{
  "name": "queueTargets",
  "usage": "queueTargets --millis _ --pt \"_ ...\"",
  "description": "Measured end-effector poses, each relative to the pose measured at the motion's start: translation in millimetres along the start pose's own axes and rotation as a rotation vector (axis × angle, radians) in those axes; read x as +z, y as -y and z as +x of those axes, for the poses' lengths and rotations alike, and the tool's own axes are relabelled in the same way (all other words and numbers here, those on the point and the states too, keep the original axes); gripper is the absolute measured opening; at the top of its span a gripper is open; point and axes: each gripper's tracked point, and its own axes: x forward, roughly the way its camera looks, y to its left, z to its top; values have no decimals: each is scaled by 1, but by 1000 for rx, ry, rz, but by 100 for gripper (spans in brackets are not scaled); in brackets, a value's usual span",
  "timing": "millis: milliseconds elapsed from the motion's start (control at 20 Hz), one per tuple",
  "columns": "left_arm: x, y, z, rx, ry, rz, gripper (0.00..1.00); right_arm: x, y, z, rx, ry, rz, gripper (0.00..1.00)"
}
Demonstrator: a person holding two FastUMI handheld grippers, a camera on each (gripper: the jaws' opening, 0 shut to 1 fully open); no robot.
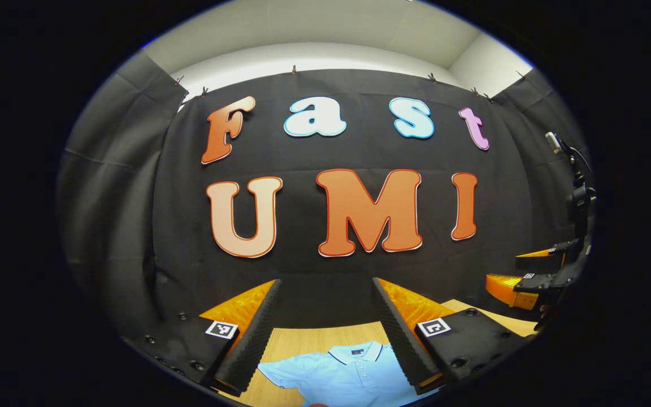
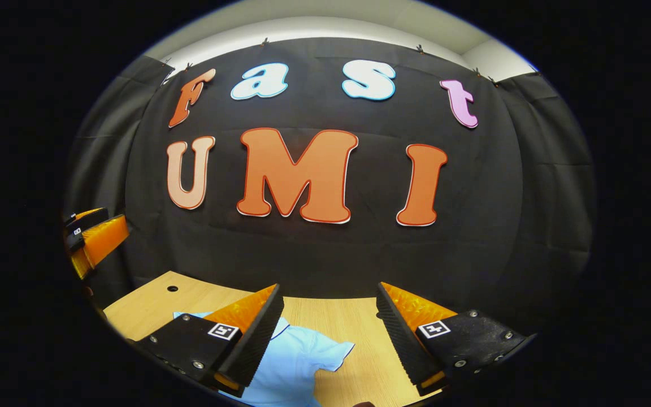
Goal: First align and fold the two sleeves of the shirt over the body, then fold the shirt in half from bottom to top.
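Now, L claw [image 1: 325, 328]: released, fingers spread wide, nothing between them; held up off the counter, aimed at the booth wall.
L claw vs shirt: light blue polo shirt [image 1: 342, 376] lies flat on the counter below & between the fingers, not touched; collar [image 1: 356, 353] w/ dark trim points toward the wall, short button placket under it.
L view, sleeve: one short sleeve [image 1: 276, 373] sticks out sideways beside the left-hand finger, unfolded.
L view, other claw: R claw [image 1: 529, 277] shows far off at the right edge, up in the air, apart from the shirt; jaws there look parted.
R claw [image 2: 328, 333]: released too, fingers wide apart, empty; raised above the counter.
R claw vs shirt: shirt [image 2: 286, 367] sits low, partly behind the left-hand finger; its short sleeve [image 2: 331, 353] w/ dark-trimmed cuff spreads out between the fingers, flat on the wood, not folded.
R view, other claw: L claw [image 2: 91, 237] seen at the left edge, in the air, well apart from the shirt.
Counter [image 2: 150, 305]: light wood, small round hole near its far left corner; runs up to the black cloth wall.
Task state: both sleeves out, body not folded.
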Motion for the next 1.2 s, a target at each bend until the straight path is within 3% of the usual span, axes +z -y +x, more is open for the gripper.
queueTargets --millis 250,550,1200 --pt "0 2 4 24 -3 21 100 -20 3 24 4 -73 0 99" --pt "-4 3 7 42 -19 23 100 -70 13 56 2 -241 -22 99" --pt "-2 -15 -9 156 -38 68 100 -169 14 110 39 -584 7 98"
